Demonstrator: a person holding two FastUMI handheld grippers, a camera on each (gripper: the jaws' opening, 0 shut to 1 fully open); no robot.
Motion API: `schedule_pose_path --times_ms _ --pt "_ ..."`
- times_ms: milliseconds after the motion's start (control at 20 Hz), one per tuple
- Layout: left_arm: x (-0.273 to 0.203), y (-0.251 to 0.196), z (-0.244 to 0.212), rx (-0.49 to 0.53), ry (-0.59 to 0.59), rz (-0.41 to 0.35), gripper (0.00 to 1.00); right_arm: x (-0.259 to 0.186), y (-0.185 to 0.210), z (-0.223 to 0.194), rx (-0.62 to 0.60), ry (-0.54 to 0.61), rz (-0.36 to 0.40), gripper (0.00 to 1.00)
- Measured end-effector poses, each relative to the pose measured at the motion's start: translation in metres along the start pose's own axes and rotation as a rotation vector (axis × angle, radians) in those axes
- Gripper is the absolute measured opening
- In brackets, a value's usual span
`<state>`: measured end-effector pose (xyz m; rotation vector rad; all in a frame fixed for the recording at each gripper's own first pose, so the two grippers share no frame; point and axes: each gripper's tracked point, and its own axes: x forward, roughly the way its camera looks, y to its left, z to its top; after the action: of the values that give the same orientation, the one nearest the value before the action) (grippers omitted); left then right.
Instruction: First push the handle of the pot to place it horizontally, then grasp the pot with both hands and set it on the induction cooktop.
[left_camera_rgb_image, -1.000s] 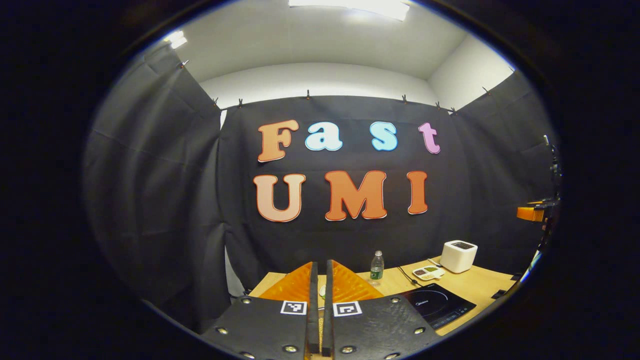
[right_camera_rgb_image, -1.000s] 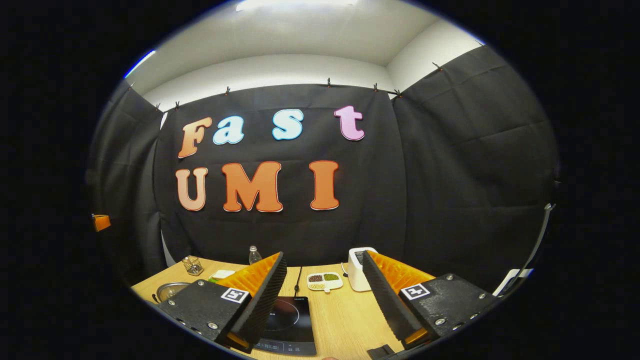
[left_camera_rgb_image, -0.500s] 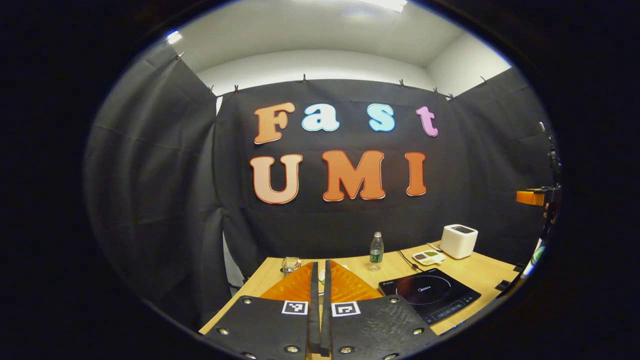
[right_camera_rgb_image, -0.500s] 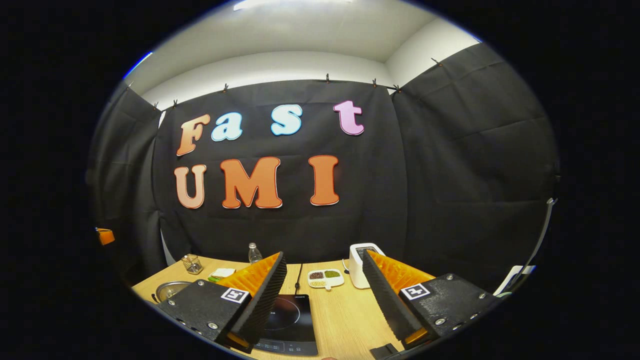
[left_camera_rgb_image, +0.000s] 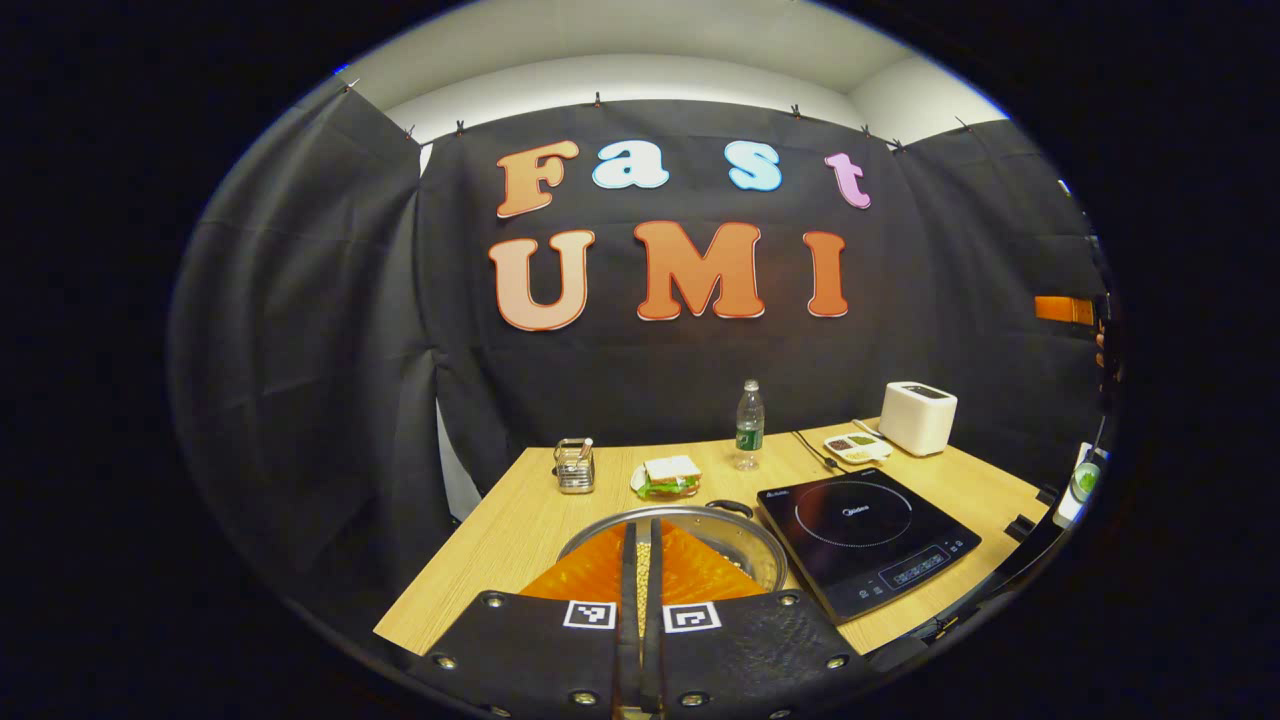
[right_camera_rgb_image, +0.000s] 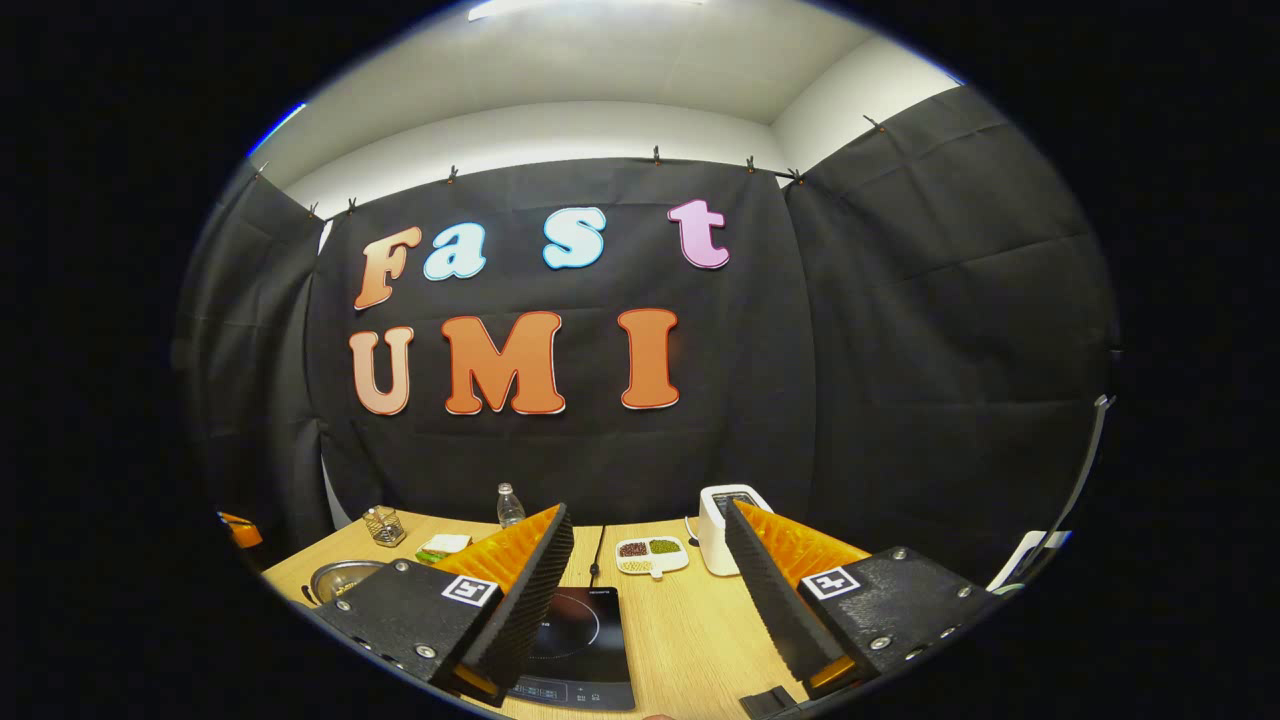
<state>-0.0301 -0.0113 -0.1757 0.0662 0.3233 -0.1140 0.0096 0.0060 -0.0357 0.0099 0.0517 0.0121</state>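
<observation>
A steel pot (left_camera_rgb_image: 740, 535) sits on the wooden table (left_camera_rgb_image: 500, 540), and its dark handle (left_camera_rgb_image: 730, 508) is on its far side toward the cooktop. My left gripper (left_camera_rgb_image: 640, 530) is shut, its fingers held over the pot and hiding most of it. The black induction cooktop (left_camera_rgb_image: 865, 540) lies just right of the pot. In the right gripper view my right gripper (right_camera_rgb_image: 650, 545) stands open above the table, with the cooktop (right_camera_rgb_image: 575, 640) under its left finger and the pot (right_camera_rgb_image: 340, 578) far off at the left.
At the back of the table stand a wire holder (left_camera_rgb_image: 573, 466), a sandwich on a plate (left_camera_rgb_image: 670, 477), a water bottle (left_camera_rgb_image: 749, 425), a small dish of beans (left_camera_rgb_image: 858, 447) and a white toaster (left_camera_rgb_image: 918, 417). A cable (left_camera_rgb_image: 810, 450) runs behind the cooktop.
The left gripper has tilted downward, so the pot, the sandwich and more of the table have come into view under it. The right gripper has hardly moved.
</observation>
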Motion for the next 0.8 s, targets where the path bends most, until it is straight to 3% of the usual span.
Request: schedule_pose_path --times_ms 800 --pt "0.000 0.013 -0.169 -0.149 0.306 0.050 0.02 0.011 0.020 -0.021 -0.040 0.043 0.007 0.95"
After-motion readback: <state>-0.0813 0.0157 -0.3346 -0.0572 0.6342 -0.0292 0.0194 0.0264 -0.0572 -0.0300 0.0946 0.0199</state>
